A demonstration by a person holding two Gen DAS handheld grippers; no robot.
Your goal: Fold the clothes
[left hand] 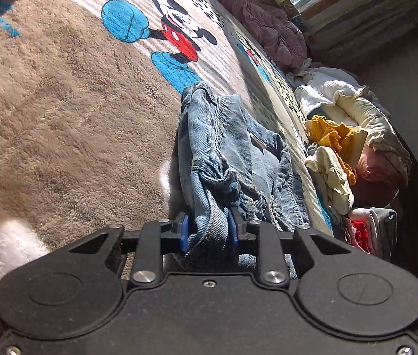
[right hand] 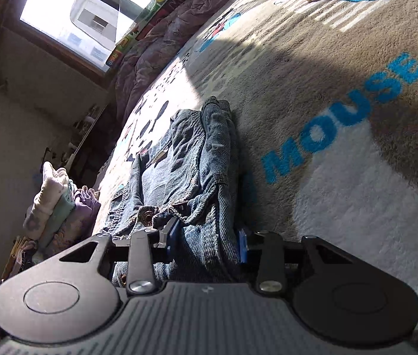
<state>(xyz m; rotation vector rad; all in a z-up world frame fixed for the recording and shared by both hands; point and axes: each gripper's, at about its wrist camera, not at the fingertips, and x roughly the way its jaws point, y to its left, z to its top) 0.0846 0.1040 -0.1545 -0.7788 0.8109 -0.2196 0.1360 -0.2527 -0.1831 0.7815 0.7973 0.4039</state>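
Left gripper (left hand: 207, 230): my blue pads are clamped on a thick bunch of denim, the cloth squeezed between them and spilling out in front.

Right gripper (right hand: 206, 238): also closed on denim; here the pads grip a wider wad near the waistband, beside the metal button (right hand: 145, 216).

Jeans (left hand: 223, 159): one pair of blue jeans, held at my end by both grippers, the rest stretching away from me and lying on the blanket in a rumpled, doubled-up strip. Whether it is partly folded or just bunched I cannot tell.

How they will handle: my guess is heavy for clothing, soft but thick; the seams and waistband are stiff and bulky. Denim is rough, so it should not slip from the pads, though the free end will drag on the fleece.

Where to hold: the waistband and side seams look the firmest places; a single loose layer would likely sag and twist.

Blanket (left hand: 61, 124): a brown fleece with a cartoon mouse and blue letters, spread over the bed under the jeans.

Loose clothes (left hand: 345, 148): a jumbled heap of white, yellow and pink pieces at the bed's edge, apart from the jeans.

Folded stack (right hand: 58, 204): pale and purple pieces piled neatly near the bed's edge.
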